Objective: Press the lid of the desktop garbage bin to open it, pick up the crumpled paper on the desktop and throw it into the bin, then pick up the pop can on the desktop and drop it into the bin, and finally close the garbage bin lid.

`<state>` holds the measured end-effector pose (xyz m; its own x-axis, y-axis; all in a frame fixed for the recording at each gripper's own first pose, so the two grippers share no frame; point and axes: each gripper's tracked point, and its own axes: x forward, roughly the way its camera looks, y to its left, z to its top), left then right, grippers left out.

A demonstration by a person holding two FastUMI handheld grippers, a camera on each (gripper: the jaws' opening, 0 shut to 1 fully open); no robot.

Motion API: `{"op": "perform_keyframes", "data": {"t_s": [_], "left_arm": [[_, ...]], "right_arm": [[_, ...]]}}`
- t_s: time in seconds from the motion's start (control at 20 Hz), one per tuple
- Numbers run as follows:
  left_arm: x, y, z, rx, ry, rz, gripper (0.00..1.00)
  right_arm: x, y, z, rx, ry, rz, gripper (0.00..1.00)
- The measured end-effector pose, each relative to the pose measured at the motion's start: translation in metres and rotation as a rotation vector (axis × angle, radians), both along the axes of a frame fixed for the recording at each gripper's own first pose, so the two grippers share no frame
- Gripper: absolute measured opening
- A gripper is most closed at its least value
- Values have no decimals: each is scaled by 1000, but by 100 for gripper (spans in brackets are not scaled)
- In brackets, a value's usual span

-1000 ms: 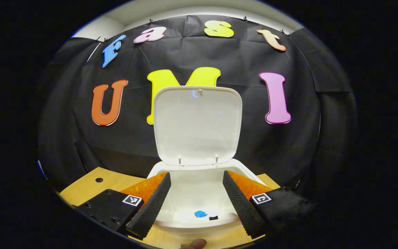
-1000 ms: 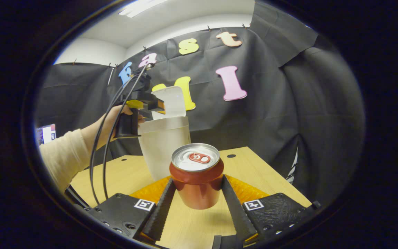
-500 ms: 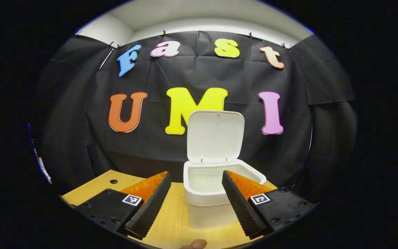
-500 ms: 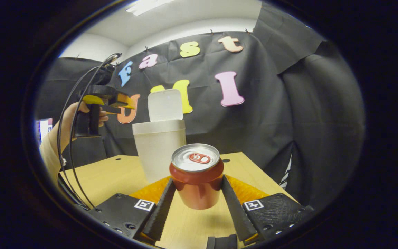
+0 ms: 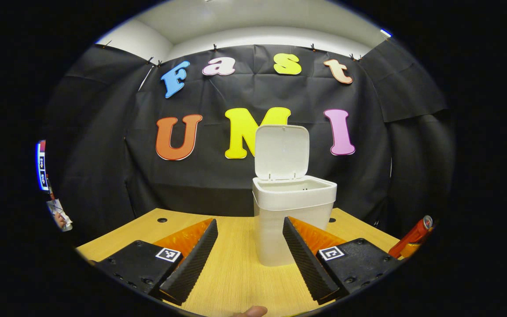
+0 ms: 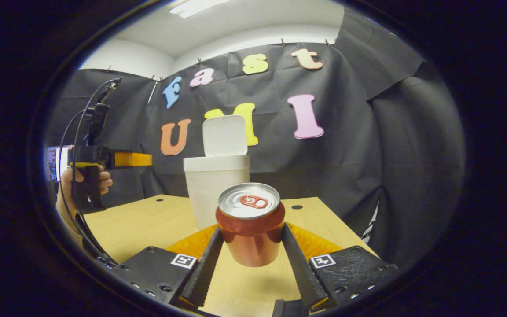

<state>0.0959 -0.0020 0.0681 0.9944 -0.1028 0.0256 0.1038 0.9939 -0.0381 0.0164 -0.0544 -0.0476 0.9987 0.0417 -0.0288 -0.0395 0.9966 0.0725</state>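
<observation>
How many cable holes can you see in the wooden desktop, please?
2. In the left gripper view, one hole lies far left of the bin, the other hole just right of it. The bin or the can may hide more.

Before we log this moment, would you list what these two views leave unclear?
- Inside of the bin: left gripper view; its front wall hides the contents.
- Can base: right gripper view; the right tool fingers flank it, so whether it is lifted is unclear.
- Left tool tips: right gripper view; too small.

Bin mouth open, lid upright
</observation>
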Motion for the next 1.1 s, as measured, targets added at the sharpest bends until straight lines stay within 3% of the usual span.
{"op": "perform_keyframes", "data": {"t_s": [0.3,0.5,0.75,1.1], "left_arm": [[-19,43,-35,-2,3,99,98],[-35,49,-42,-29,-10,56,98],[-50,68,-40,-49,-37,59,98],[-60,64,-47,-65,-43,1,98]], "right_arm": [[4,28,34,-3,-40,25,79],[29,58,79,-27,-82,38,78],[87,98,148,-78,-206,54,78],[169,133,193,-96,-189,36,78]]}}
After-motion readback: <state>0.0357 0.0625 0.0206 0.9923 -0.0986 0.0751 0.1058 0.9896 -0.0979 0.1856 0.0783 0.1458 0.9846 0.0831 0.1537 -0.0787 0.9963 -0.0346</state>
